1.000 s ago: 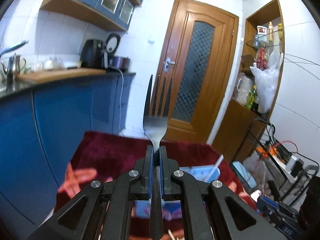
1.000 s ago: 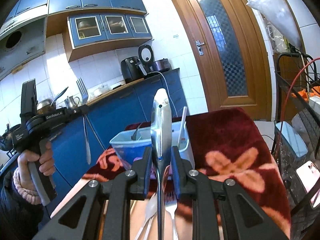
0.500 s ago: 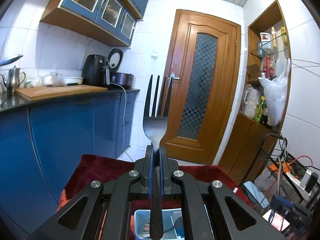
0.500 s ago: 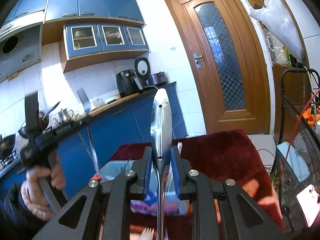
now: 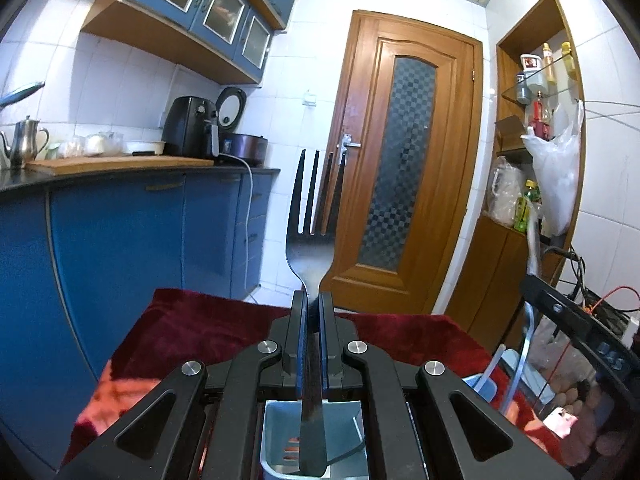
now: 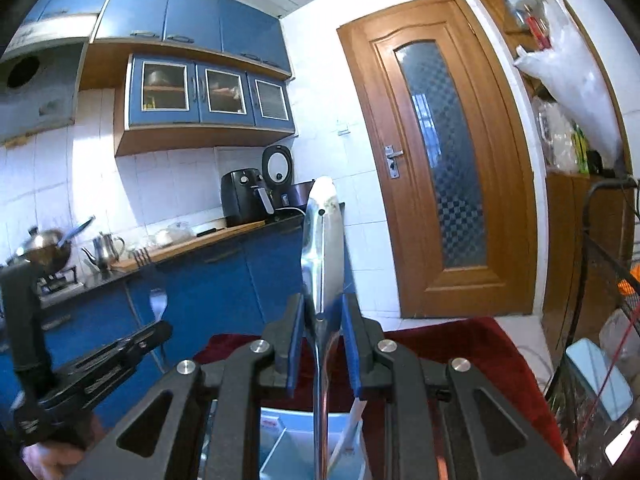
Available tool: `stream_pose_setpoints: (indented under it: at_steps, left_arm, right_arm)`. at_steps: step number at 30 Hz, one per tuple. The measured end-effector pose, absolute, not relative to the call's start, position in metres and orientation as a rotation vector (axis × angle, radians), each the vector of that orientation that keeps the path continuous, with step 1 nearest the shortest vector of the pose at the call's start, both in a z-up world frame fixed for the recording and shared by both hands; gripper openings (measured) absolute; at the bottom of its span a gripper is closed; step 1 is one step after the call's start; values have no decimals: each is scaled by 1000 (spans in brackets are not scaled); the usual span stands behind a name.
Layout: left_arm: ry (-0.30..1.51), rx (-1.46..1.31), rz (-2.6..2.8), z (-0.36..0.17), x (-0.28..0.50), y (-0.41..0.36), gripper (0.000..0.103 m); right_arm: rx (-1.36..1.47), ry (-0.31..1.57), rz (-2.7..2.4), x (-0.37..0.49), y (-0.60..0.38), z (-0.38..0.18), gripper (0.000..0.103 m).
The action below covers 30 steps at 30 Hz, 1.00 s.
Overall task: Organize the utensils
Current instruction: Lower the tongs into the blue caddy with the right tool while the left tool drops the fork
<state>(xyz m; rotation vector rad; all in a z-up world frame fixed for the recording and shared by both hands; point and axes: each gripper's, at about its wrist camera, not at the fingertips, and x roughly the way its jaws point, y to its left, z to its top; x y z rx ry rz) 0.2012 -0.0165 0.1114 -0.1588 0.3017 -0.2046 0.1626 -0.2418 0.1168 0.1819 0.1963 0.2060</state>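
My left gripper (image 5: pixel 313 312) is shut on a steel fork (image 5: pixel 314 216), tines up. The fork's handle hangs down into a pale blue plastic bin (image 5: pixel 276 432) right below the gripper. My right gripper (image 6: pixel 322 316) is shut on a steel spoon (image 6: pixel 324 240), bowl up and seen edge-on. Its handle points down over the same bin (image 6: pixel 280 444), which holds a white utensil (image 6: pixel 354 420). The left gripper with its fork (image 6: pixel 154 300) also shows at the left of the right wrist view.
The bin stands on a dark red cloth with orange flowers (image 5: pixel 192 332). Blue kitchen cabinets (image 5: pixel 120 240) run along the left. A wooden door (image 5: pixel 404 168) is straight ahead. A black wire rack (image 6: pixel 600 280) with cables and a phone stands at the right.
Both grippers have tilted up and moved over the bin, which now sits directly under them. The fork and spoon handles now reach down at the bin opening.
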Motion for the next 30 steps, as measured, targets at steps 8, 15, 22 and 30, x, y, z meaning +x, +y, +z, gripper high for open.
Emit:
stream_pose_setpoints:
  at_steps: [8, 15, 22, 30]
  left_arm:
    - [343, -166, -217, 92, 198, -10, 6]
    - [384, -155, -222, 82, 193, -9, 6]
    - [461, -142, -241, 78, 188, -13, 10]
    - [455, -153, -251, 87, 171, -8, 43]
  right_arm:
    - [156, 272, 212, 166, -240, 91, 21]
    - [106, 313, 220, 157, -234, 81, 22]
    - [116, 330, 228, 152, -234, 81, 33]
    - [139, 303, 238, 140, -237, 91, 44]
